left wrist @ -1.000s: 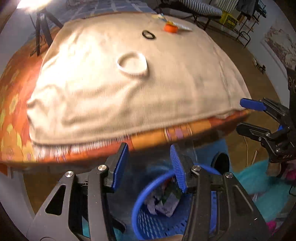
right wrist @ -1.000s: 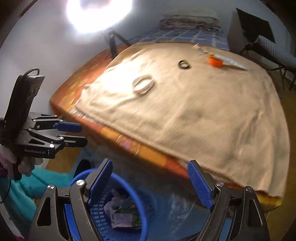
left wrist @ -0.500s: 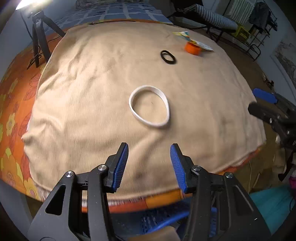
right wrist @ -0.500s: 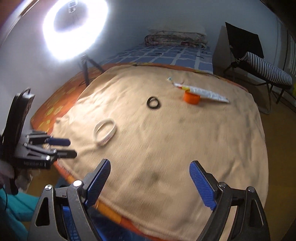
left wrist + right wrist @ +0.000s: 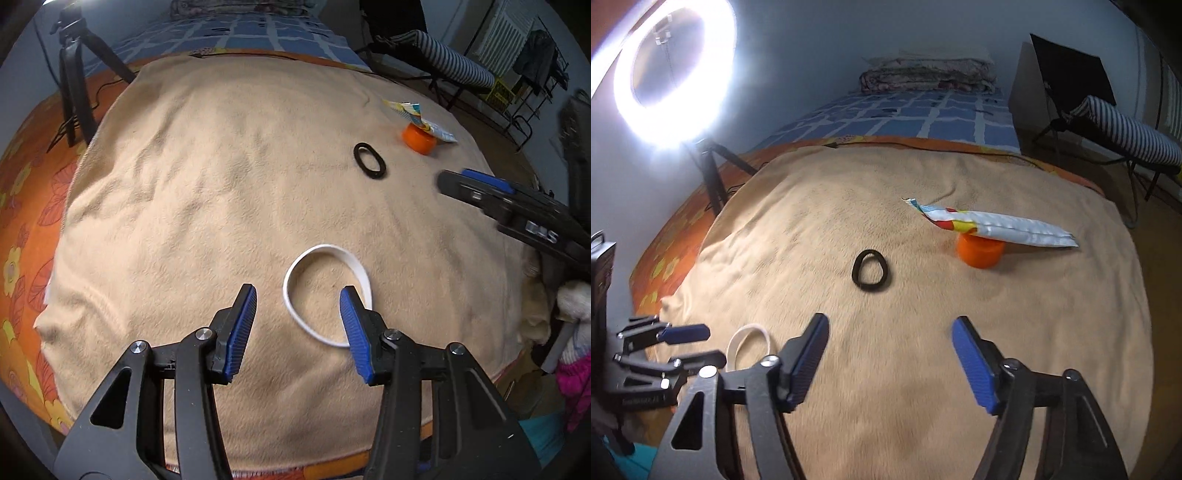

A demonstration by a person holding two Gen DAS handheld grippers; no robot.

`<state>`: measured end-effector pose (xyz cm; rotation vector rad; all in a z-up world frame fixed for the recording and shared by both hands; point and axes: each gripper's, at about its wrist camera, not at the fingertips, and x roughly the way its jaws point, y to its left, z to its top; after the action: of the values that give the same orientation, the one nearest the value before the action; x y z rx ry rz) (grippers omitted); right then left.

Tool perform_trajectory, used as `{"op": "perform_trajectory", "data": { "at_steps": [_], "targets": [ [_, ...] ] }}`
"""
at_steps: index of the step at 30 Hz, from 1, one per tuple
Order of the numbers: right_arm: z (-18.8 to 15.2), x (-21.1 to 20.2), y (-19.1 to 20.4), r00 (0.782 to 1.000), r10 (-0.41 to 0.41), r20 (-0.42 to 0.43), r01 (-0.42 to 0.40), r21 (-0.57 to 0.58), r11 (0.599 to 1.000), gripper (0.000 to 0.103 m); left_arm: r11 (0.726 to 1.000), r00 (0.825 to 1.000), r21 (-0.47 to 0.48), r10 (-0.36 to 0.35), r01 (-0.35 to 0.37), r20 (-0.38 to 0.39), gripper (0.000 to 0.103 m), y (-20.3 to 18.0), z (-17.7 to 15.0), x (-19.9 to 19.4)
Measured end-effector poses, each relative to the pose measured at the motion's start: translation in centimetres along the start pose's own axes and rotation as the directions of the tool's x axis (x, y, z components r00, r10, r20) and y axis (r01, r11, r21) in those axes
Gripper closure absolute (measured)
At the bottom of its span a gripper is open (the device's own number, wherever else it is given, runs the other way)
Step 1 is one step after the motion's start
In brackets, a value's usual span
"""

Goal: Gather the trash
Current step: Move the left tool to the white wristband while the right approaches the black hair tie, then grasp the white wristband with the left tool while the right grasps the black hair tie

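A white band ring (image 5: 295, 306) lies on the beige blanket (image 5: 221, 184). My left gripper (image 5: 299, 299) is open just above its near left edge, its right finger over the ring. The ring also shows in the right wrist view (image 5: 737, 345), beside the left gripper (image 5: 689, 345). A black ring (image 5: 369, 161) (image 5: 870, 272), an orange cap (image 5: 419, 137) (image 5: 979, 253) and an empty wrapper (image 5: 421, 116) (image 5: 1001, 226) lie farther back. My right gripper (image 5: 890, 345) is open and empty over the blanket, short of the black ring; it shows at the right of the left wrist view (image 5: 476, 184).
The blanket covers an orange flowered sheet (image 5: 22, 206) on a bed. A ring light (image 5: 670, 70) on a tripod (image 5: 74, 88) stands at the left. A blue checked bed (image 5: 916, 114) lies behind. A striped chair (image 5: 1126, 129) stands at the right.
Both grippers rose from over the blue basket below the bed edge and moved forward over the blanket. The basket has left view. The left gripper now reaches the white ring.
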<state>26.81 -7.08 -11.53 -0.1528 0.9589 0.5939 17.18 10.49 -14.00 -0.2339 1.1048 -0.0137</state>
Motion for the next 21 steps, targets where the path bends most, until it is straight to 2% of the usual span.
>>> {"op": "perform_trajectory", "data": {
  "at_steps": [4, 6, 9, 13, 14, 15, 20, 21],
  "targets": [
    [0.9, 2.1, 0.5, 1.0, -0.008, -0.017, 0.008, -0.005, 1.0, 0.041, 1.0, 1.0, 0.021, 0.014, -0.014, 0.005, 0.055, -0.3, 0.3, 0.7],
    [1.2, 3.0, 0.7, 1.0, -0.022, -0.02, 0.021, -0.012, 1.0, 0.045, 1.0, 1.0, 0.018, 0.017, -0.017, 0.0, 0.067, -0.1, 0.4, 1.1],
    [1.7, 4.5, 1.0, 0.999, -0.041, -0.033, 0.04, -0.018, 0.999, 0.05, 1.0, 1.0, 0.016, 0.018, -0.017, -0.012, 0.073, 0.2, 0.3, 1.5],
    [2.2, 5.7, 1.1, 0.997, -0.067, -0.039, 0.066, -0.023, 0.998, 0.051, 0.999, 0.999, 0.03, 0.038, -0.037, -0.014, 0.076, 0.3, 0.2, 2.1],
    [2.3, 6.0, 1.2, 0.996, -0.077, -0.042, 0.076, -0.027, 0.997, 0.051, 0.999, 0.999, 0.028, 0.038, -0.038, -0.017, 0.083, 0.3, 0.1, 2.2],
    [2.4, 6.4, 1.3, 0.995, -0.085, -0.046, 0.084, -0.031, 0.996, 0.053, 0.999, 0.999, 0.028, 0.041, -0.041, -0.022, 0.088, 0.3, 0.1, 2.4],
    [2.8, 7.9, 1.7, 0.993, -0.088, -0.075, 0.085, -0.042, 0.995, 0.061, 0.997, 0.998, 0.057, 0.058, -0.058, -0.008, 0.092, -0.2, -0.1, 2.7],
    [2.7, 8.2, 1.8, 0.993, -0.09, -0.079, 0.087, -0.046, 0.995, 0.066, 0.996, 0.998, 0.06, 0.059, -0.059, -0.006, 0.094, -0.3, -0.1, 2.7]
  ]
}}
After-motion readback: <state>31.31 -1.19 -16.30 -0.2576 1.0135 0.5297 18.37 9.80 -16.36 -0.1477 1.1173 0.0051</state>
